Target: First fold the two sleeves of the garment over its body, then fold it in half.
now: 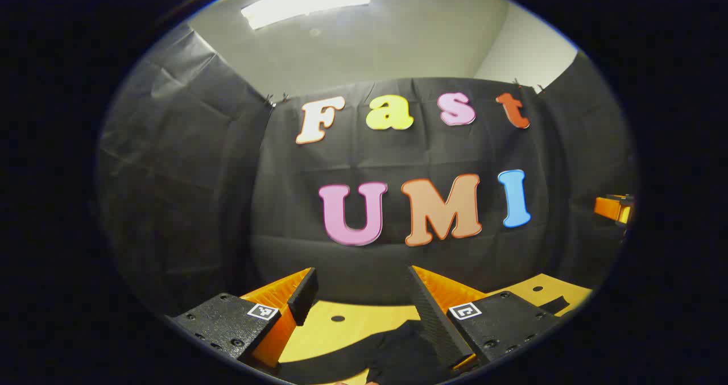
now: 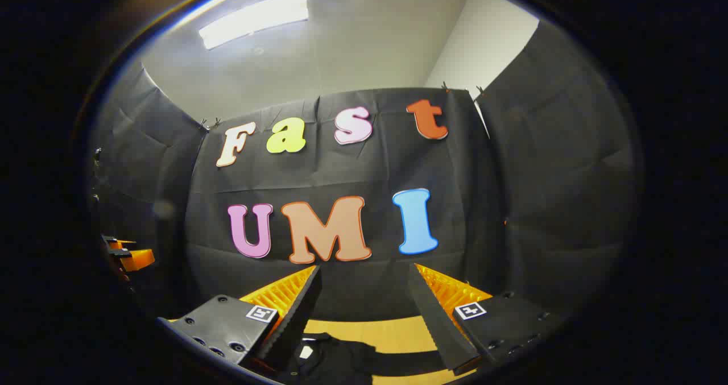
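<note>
A black garment (image 1: 398, 354) lies on the yellow table (image 1: 335, 336), low in the left gripper view, just beneath and between the fingers. My left gripper (image 1: 361, 275) is open above it, holding nothing. In the right gripper view the same black garment (image 2: 333, 362) shows a small white tag near its edge and lies under my right gripper (image 2: 365, 271), which is also open with nothing held. Both grippers hover over the near part of the table and point at the back wall. Most of the garment is hidden below the views.
The yellow table (image 2: 392, 334) has small round holes (image 1: 338, 318) in its top. Black cloth walls close the booth at the back and both sides. The right gripper (image 1: 614, 208) shows at the far right edge, the left gripper (image 2: 128, 255) at the far left edge.
</note>
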Available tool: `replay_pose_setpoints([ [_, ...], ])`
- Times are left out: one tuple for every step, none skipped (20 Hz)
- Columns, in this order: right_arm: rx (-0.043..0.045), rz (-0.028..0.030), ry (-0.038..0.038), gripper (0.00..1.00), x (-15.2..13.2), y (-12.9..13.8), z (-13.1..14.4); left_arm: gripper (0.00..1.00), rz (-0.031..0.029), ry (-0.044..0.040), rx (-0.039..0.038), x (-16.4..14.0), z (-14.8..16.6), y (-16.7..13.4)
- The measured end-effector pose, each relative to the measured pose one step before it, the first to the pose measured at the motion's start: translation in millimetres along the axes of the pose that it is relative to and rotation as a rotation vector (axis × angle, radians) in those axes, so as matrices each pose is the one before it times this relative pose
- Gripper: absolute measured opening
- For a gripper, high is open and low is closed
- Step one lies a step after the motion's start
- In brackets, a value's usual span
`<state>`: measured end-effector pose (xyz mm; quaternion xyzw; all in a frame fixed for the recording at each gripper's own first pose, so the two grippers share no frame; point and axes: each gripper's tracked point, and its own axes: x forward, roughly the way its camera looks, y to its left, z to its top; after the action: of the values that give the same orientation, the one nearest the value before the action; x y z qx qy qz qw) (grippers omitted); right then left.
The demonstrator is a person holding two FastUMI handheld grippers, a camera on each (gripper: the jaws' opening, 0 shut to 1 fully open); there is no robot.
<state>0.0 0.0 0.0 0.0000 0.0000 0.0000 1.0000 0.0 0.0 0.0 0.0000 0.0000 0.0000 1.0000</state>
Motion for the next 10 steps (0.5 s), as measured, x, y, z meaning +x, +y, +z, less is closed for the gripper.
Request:
replay_pose_setpoints([
  [0.00351,0.01544,-0.0068,0.97,-0.61,6.48,4.92,0.92,-0.00605,-0.04082,-0.02121,5.22,7.75,-1.84],
  [-0.00764,0.01019,-0.01887,0.97,-1.47,4.17,8.71,0.92,-0.00662,-0.0158,-0.02635,-1.27,2.79,-1.29],
  [-0.0129,0.00405,-0.0243,0.97,-1.0,3.11,8.96,0.92,-0.00897,-0.0052,-0.0296,-1.81,1.39,-2.06],
  [-0.00841,-0.00306,-0.02379,0.94,-1.33,1.86,7.08,0.92,-0.00827,0.00099,-0.026,-0.4,-0.48,-0.42],
  [0.00259,-0.00302,-0.01,0.96,-1.46,1.29,3.91,0.92,-0.00499,-0.00218,-0.02256,1.45,1.01,0.77],
  [0.00839,0.00212,-0.01169,0.96,-4.64,4.08,3.47,0.92,-0.0017,-0.00106,-0.02311,0.32,2.68,0.53],
  [0.00767,0.00345,-0.01335,0.94,-3.58,3.74,3.57,0.93,-0.00361,-0.00251,-0.01568,-0.77,1.33,-0.7],
  [0.00529,-0.0026,-0.01174,0.97,-4.6,1.22,1.68,0.92,-0.00431,-0.00272,-0.00321,-2.27,2.02,-0.28],
  [0.00365,-0.00401,-0.00228,0.94,-3.21,-0.55,-1.06,0.92,-0.00251,-0.00279,0.00457,-2.07,2.02,-0.6],
  [0.00538,-0.00036,0.00717,0.94,-5.06,0.08,-3.96,0.92,-0.00273,-0.00245,0.00345,-2.53,1.48,-0.49],
])
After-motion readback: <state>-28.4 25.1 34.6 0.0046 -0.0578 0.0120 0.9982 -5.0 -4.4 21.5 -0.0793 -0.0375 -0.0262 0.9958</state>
